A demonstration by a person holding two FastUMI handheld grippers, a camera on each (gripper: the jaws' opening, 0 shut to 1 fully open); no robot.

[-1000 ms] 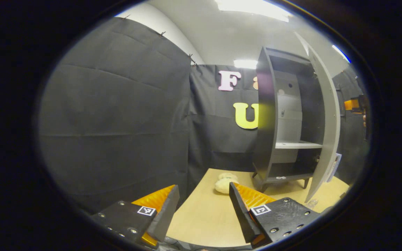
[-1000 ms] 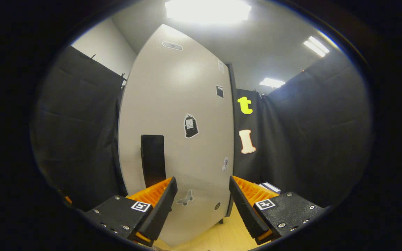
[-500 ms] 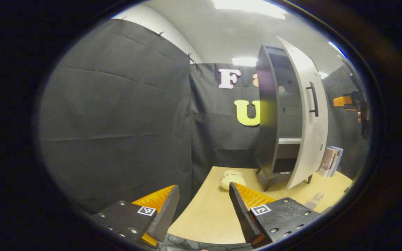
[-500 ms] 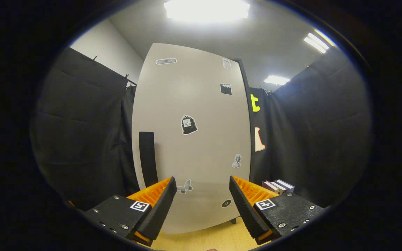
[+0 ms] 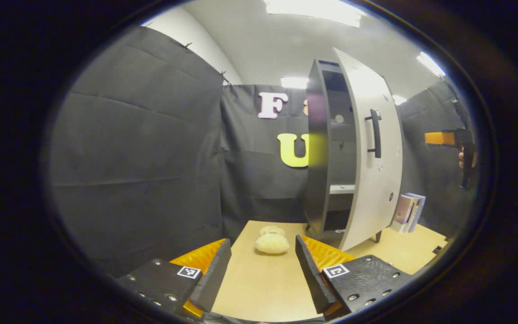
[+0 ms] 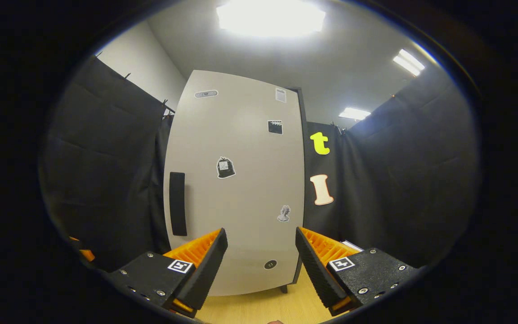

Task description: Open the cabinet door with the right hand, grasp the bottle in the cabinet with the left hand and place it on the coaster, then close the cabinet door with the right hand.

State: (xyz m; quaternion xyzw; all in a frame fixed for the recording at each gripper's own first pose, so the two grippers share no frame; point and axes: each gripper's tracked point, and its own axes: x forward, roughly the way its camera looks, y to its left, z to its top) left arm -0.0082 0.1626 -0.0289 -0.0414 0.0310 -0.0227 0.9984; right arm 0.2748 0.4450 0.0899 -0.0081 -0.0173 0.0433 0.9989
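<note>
Both my tongs are hanging wide open with nothing in them: left tongs (image 5: 262,272) over the pale wooden worktop (image 5: 259,288), right tongs (image 6: 261,265) facing the light grey cabinet door (image 6: 236,189) with its black bar handle (image 6: 177,204) and little stickers. From the left gripper view the tall dark grey cabinet (image 5: 317,148) is nearly shut, just a gap showing a shelf. A cream plush toy (image 5: 271,242) sits near its foot, books (image 5: 408,211) lean beside it. Can't spot the bottle. Black cloth walls, ceiling lights.

No wording on the cabinet door's (image 6: 236,180) stickers (image 6: 225,167) is large enough to read.
</note>
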